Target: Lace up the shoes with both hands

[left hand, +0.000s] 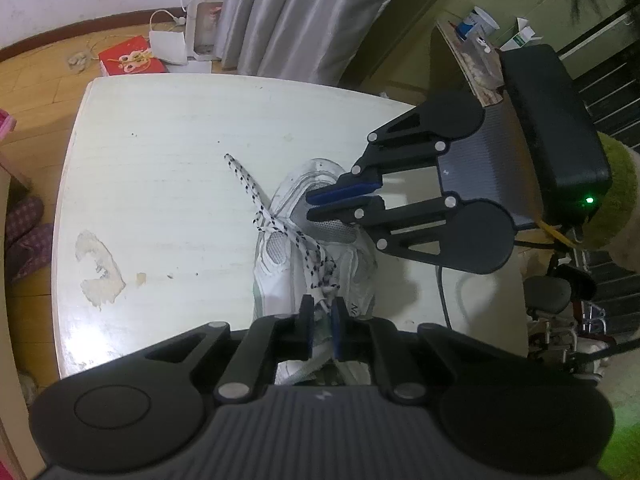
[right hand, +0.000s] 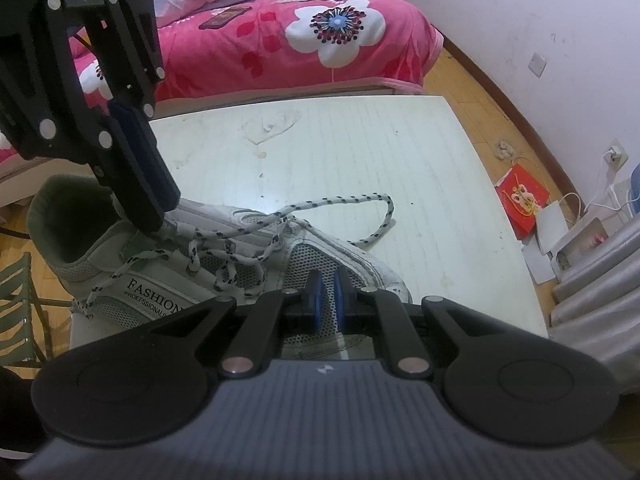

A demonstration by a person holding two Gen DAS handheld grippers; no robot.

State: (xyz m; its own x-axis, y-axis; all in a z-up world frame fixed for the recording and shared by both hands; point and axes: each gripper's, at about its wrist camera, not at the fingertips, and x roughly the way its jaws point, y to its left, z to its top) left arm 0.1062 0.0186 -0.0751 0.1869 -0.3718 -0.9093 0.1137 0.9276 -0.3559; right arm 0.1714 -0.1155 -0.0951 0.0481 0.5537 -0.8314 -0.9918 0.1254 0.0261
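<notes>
A white mesh sneaker [left hand: 276, 256] [right hand: 160, 292] lies on the white table [left hand: 160, 140] [right hand: 360, 140]. Its black-speckled white shoelace [left hand: 244, 178] [right hand: 340, 200] is threaded through the eyelets, and one free end loops out over the tabletop. My left gripper [left hand: 322, 312] [right hand: 160, 216] points down at the top eyelets by the tongue, its blue pads shut on a strand of the shoelace. Over the mesh toe, my right gripper [right hand: 327, 284] [left hand: 310, 205] is shut, with nothing seen between its pads.
A peeled patch [left hand: 100, 272] marks the tabletop left of the shoe. A pink flowered bed [right hand: 280, 40] stands beyond the table's far edge. A red box [left hand: 132, 56], white bags and grey curtains [left hand: 300, 12] are on the floor side. A green chair [right hand: 16, 300] stands nearby.
</notes>
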